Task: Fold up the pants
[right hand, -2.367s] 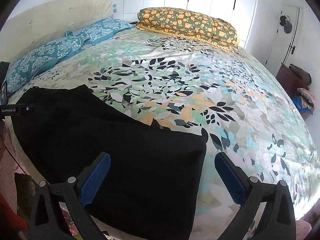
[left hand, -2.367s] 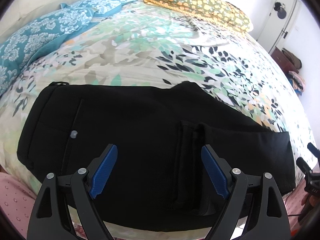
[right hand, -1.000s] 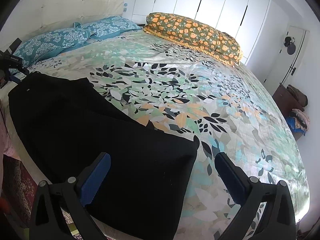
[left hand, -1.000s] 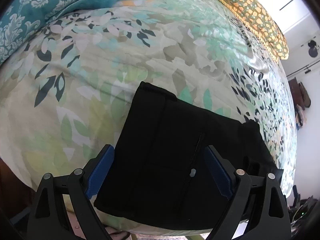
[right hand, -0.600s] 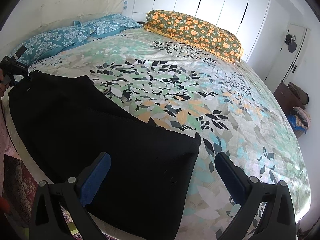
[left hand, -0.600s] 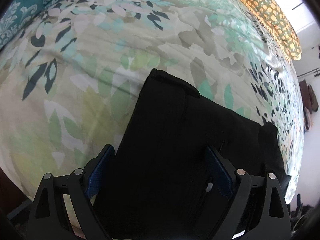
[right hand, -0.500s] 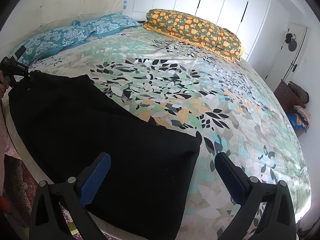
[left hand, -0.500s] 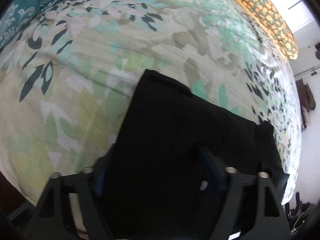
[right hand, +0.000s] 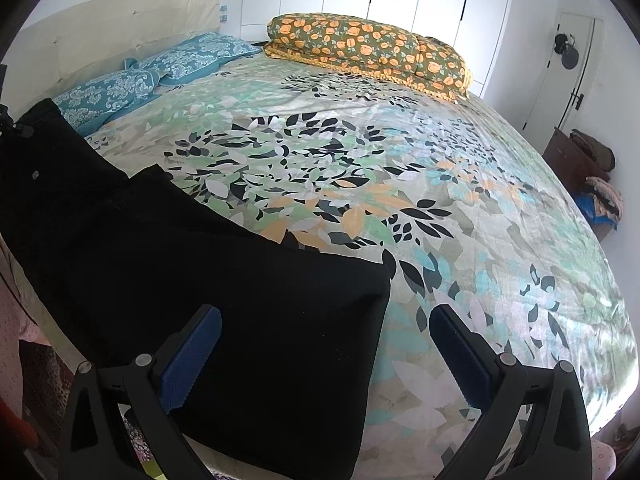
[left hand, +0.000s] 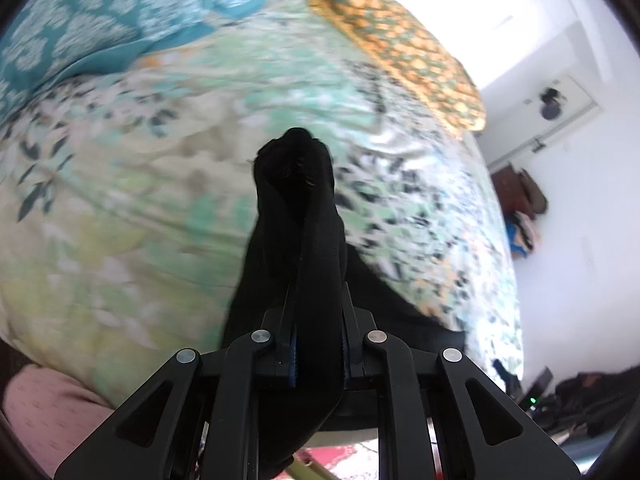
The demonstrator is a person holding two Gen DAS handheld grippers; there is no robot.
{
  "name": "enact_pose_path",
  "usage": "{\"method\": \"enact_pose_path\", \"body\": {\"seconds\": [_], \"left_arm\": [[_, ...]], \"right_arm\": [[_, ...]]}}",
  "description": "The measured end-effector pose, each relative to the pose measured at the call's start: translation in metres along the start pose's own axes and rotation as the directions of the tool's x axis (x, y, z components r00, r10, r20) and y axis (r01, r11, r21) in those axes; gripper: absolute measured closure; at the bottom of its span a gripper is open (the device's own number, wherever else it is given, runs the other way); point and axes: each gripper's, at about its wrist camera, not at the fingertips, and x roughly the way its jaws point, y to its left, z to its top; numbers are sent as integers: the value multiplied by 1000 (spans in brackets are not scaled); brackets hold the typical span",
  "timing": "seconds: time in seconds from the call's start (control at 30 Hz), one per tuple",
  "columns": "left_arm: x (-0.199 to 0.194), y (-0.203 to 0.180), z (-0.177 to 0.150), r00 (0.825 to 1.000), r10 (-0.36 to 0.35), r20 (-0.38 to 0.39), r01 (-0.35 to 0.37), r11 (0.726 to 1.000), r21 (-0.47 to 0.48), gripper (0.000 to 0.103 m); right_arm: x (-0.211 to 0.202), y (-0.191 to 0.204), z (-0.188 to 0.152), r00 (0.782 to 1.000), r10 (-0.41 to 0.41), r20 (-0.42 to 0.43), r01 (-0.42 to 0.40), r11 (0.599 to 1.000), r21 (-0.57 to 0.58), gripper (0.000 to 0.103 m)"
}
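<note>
Left tool (left hand: 318, 354) is clenched on a bunched fold of the black pants (left hand: 298, 216), with its two jaws pressed against the cloth from either side. Above the jaws the gathered fabric rises toward 12 o'clock in the left wrist view and ends in a rounded knot of folds. That view is blurred, so finer detail of the grip cannot be made out.

Right tool (right hand: 324, 354) is released, jaws spread wide and holding nothing. It hovers over the hem end of the pants (right hand: 224, 300), its left blue pad above the black cloth and its right pad above the quilt.

In the right wrist view the pants lie along the near edge of the bed (right hand: 400, 184), running from 6 o'clock up to 9 o'clock, where the waist end lifts off the floral quilt. Two teal pillows (right hand: 160, 72) sit at 11 o'clock, and a folded orange-flowered blanket (right hand: 368, 52) lies at 12 o'clock. A dark dresser (right hand: 576, 164) stands at 3 o'clock.
</note>
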Motion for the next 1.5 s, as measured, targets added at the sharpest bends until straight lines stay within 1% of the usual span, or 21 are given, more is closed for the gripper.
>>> {"method": "enact_pose_path", "body": {"seconds": [0.1,0.2,0.37,0.43,0.5,0.57,0.6,0.63,0.7,0.8,0.9,0.93,1.0,1.13,1.2,1.23,1.3,1.33,1.43,1.47,1.5], "left_arm": [[21,-57,-15,999,-39,-31,41,997,70,91],[64,-113,-42,997,-6,-80,21,980,196,94],[146,-156,-89,967,17,-253,57,959,279,91],[156,-166,-96,962,17,-272,70,948,310,90],[143,-175,-90,963,-30,-269,117,942,314,75],[116,-175,-75,972,-97,-213,161,936,312,43],[101,-173,-67,980,-110,-169,160,934,319,36],[83,-168,-58,988,-111,-107,141,933,331,28],[53,-155,-40,996,-83,7,76,936,343,24],[23,-111,-23,993,-7,117,-27,958,285,21],[23,-58,-19,984,91,154,-120,974,190,21],[27,-39,-22,979,128,158,-152,976,154,21],[38,-6,-33,970,185,156,-199,976,84,21],[59,39,-64,962,244,121,-243,970,-25,23],[69,42,-69,962,261,84,-257,964,-65,23],[70,42,-68,967,241,82,-235,969,-80,23],[63,32,-66,965,238,107,-233,971,-61,23],[64,29,-65,962,249,116,-245,969,-43,23],[67,25,-66,963,251,102,-251,968,-15,23],[69,25,-66,964,247,96,-247,969,-15,23],[72,25,-67,966,245,88,-244,970,-16,23]], "right_arm": [[-4,-6,0,1000,-8,12,8,1000,19,0],[-7,-14,-1,1000,-11,16,10,999,48,0],[-16,-35,-2,999,-3,39,-3,989,151,0],[-21,-46,-4,998,14,55,-25,979,204,0],[-26,-59,-7,996,49,77,-68,961,270,0],[-28,-73,-9,986,118,114,-151,923,354,0],[-27,-79,-9,976,167,141,-210,894,395,0],[-25,-83,-9,958,229,171,-282,858,429,0],[-20,-79,-5,890,388,238,-455,761,462,0],[-6,-44,2,714,645,272,-691,586,424,0],[18,4,8,547,823,151,-785,443,433,0],[25,19,10,497,861,109,-801,406,440,0],[39,39,12,434,900,45,-809,367,459,0],[70,64,9,384,920,-79,-763,364,534,7],[80,75,8,398,906,-147,-735,410,540,15],[84,80,8,389,906,-169,-732,415,540,15],[89,92,6,352,913,-205,-730,405,550,17],[90,97,6,329,921,-209,-734,389,556,25],[94,99,6,260,952,-158,-755,303,581,29],[94,98,3,264,950,-166,-751,311,582,31],[97,100,2,304,930,-206,-733,367,573,36]]}}
